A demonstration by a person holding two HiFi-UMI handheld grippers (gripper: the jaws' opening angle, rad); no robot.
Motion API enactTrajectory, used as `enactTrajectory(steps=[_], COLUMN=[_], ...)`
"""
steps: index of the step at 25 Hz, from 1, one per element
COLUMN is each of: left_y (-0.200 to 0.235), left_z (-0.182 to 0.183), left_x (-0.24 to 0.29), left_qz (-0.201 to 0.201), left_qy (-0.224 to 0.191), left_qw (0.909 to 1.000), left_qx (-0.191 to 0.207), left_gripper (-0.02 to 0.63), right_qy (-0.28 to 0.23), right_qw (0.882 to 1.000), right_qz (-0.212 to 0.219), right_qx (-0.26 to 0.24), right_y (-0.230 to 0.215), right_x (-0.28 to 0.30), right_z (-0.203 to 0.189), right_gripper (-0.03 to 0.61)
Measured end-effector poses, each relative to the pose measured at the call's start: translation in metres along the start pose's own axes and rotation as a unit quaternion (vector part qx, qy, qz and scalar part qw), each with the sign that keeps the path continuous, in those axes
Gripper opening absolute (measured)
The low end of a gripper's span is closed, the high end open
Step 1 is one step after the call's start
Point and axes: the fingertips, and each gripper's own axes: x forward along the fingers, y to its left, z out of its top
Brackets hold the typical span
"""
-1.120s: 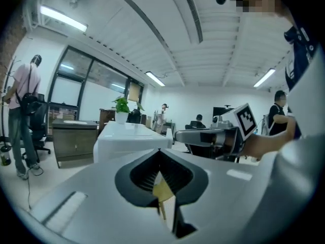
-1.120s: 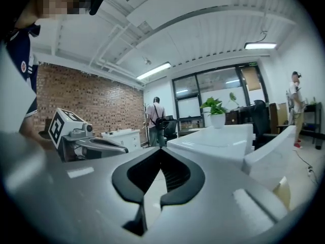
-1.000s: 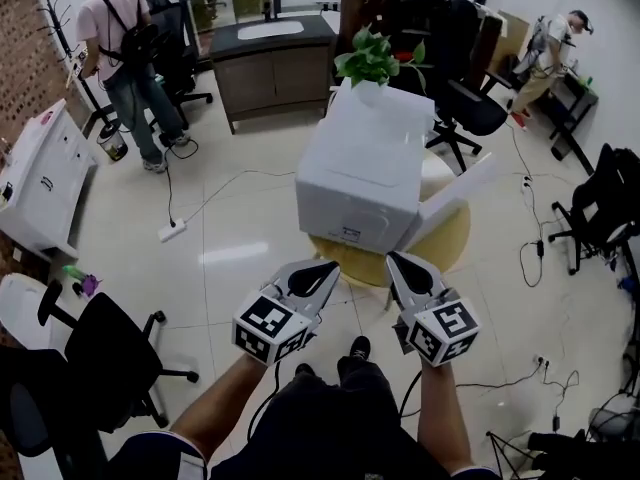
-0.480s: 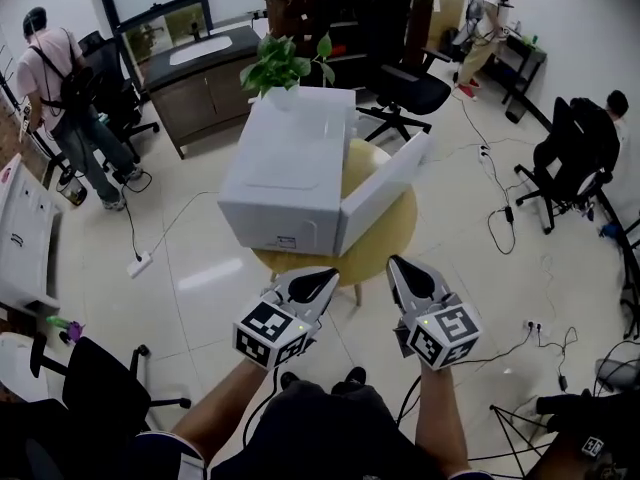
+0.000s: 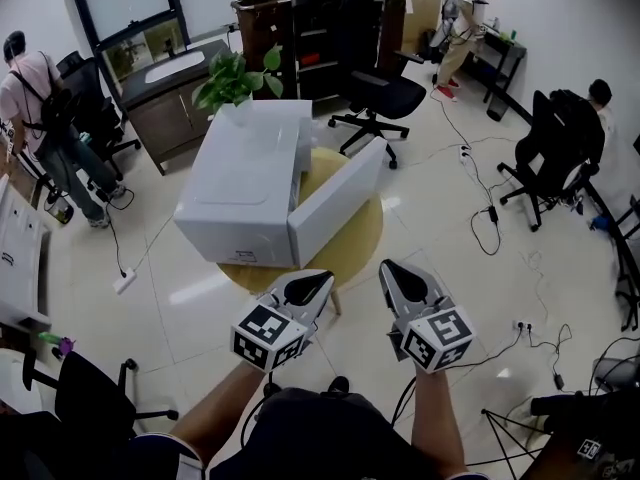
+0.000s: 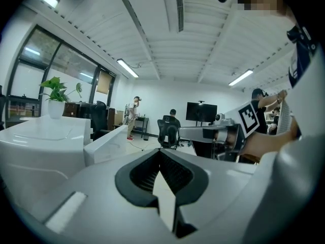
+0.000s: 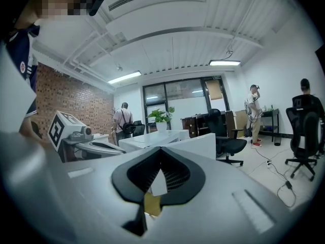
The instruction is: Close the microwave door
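A white microwave stands on a round yellow table. Its door hangs open, swung out toward the right front. My left gripper and right gripper are held side by side just short of the table's near edge, both shut and empty, apart from the door. The left gripper view shows the microwave, the open door and the left gripper in front. In the right gripper view, the door lies ahead beyond the right gripper.
A potted plant sits at the microwave's far end. Black office chairs stand behind and to the right. Cables trail over the floor. People stand at the far left and far right.
The head view has swung: the microwave and table now sit further left and a little lower in the frame. Both grippers keep the same shut pose in front of me.
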Motion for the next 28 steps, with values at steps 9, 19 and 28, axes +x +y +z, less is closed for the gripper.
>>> enactTrajectory(steps=[9,19,28], left_y=[-0.025,-0.001,0.05], left_z=[0.004,0.013,0.036], left_x=[0.054,0.131,0.173], left_qz=[-0.01,-0.023,0.008], left_qy=[0.012,0.01,-0.003], left_qw=[0.9997,0.9997,0.9999], left_qx=[0.019,0.005,-0.009], left_gripper=[0.012,0.012,0.012], right_qy=[-0.007,0.01,0.027], right_qw=[1.0,1.0,0.999], right_qz=[-0.019,-0.022,0.012], right_qx=[0.001,-0.002,-0.017], right_y=[-0.063,-0.133,-0.179], right_x=[-0.026,0.018,0.095], right_z=[-0.002,0.002,0.019], right_gripper=[0.002,0.002,0.002])
